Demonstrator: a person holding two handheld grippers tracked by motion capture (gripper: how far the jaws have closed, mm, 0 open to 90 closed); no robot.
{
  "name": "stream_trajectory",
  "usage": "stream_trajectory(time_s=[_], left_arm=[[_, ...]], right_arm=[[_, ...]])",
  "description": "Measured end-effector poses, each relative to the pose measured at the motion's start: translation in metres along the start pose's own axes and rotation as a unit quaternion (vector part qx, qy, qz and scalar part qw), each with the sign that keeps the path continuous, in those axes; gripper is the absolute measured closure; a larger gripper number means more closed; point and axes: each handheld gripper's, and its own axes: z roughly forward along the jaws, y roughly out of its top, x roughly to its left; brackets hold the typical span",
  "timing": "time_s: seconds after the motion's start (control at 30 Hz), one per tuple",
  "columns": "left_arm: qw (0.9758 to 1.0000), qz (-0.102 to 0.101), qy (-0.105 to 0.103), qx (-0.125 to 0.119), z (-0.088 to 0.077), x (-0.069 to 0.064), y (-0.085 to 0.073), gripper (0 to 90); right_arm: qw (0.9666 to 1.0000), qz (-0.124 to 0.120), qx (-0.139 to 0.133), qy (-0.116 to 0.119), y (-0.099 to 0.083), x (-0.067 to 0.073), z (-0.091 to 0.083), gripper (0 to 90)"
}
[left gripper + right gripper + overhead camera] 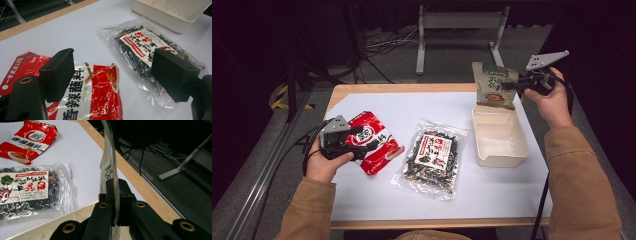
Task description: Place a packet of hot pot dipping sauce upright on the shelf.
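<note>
The right tongs (518,85) are closed on the edge of a green and beige packet (493,85) and hold it in the air above the far end of the cream box (500,134). In the right gripper view the packet (108,170) is seen edge-on, a thin sheet pinched between the two black jaws, so its print is hard to read there. The box is open on top and nothing is visible inside it, so there is free room under the packet. It stands near the right edge of the table (362,200).

The left tongs (362,142) are open, jaws wide apart, over the red packet (374,142) that lies flat near the left side of the table. I cannot tell if a jaw touches it. In the left gripper view the lower part of the red packet (100,95) is cut off by the jaws.

Between the red packet and the box lies a clear bag (432,157) of dark dried pieces with a white and red label. It lies apart from both. White table surface is free in front of it.
</note>
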Motion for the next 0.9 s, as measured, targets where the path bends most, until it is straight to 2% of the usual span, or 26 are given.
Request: stream_trajectory(time_s=[0.17, 0.53, 0.9], left_arm=[[0.9999, -0.011, 0.001, 0.005, 0.001, 0.002, -0.002, 19.2], [0.9999, -0.013, 0.001, 0.01, 0.002, 0.004, -0.004, 18.5], [0.9998, -0.016, 0.003, 0.01, 0.002, 0.006, -0.005, 18.5]], right_arm=[[1.0, 0.005, 0.005, 0.001, -0.009, -0.003, 0.007, 89.4], [0.9998, 0.012, 0.017, 0.002, -0.023, -0.008, 0.02, 89.4], [0.9998, 0.004, 0.019, -0.006, -0.032, -0.011, 0.033, 89.4]])
